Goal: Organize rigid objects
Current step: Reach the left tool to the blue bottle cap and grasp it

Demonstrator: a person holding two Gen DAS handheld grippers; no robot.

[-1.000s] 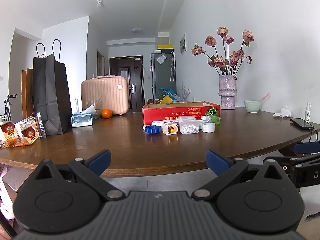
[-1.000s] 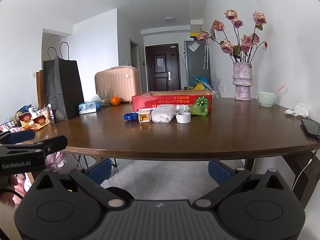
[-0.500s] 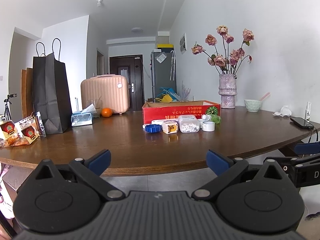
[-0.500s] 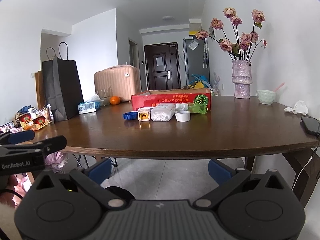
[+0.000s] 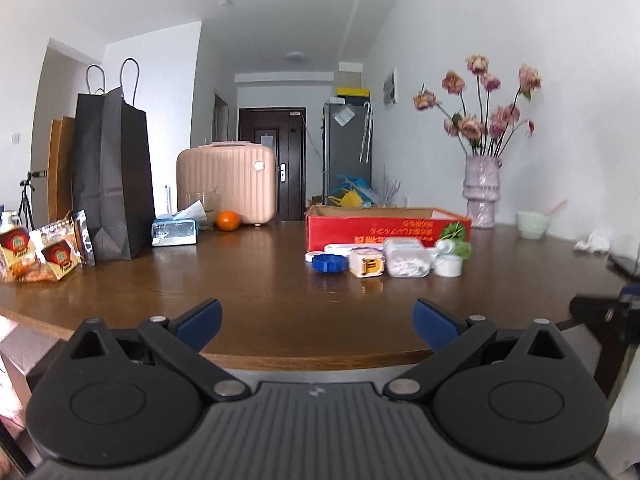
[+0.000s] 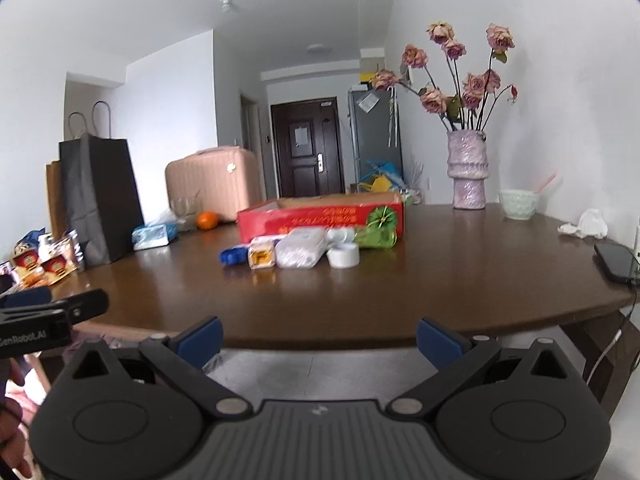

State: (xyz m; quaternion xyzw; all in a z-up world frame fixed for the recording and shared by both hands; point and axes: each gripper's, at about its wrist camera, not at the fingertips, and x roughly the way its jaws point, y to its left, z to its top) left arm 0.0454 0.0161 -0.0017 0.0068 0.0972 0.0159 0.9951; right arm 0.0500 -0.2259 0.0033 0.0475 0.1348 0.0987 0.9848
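Hovering off near table edge, your left gripper (image 5: pixel 316 316) and right gripper (image 6: pixel 318 336) both spread wide, empty; small rigid items (image 6: pixel 298 252) lined before red cardboard box (image 6: pixel 320 216), likely staged for loading.

Red box (image 5: pixel 386 227); blue cap (image 5: pixel 329 263); orange fruit (image 5: pixel 228 220); black bag (image 5: pixel 110 176); brown table (image 5: pixel 256 280)

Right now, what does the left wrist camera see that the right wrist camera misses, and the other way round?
Only the left wrist view shows the tripod at the far left. Only the right wrist view shows the whole black phone lying on the table. Both share the red box, the small items lined up before it, the orange, the black bag, the flower vase and the bowl. Both tools, left and right, are open and empty.
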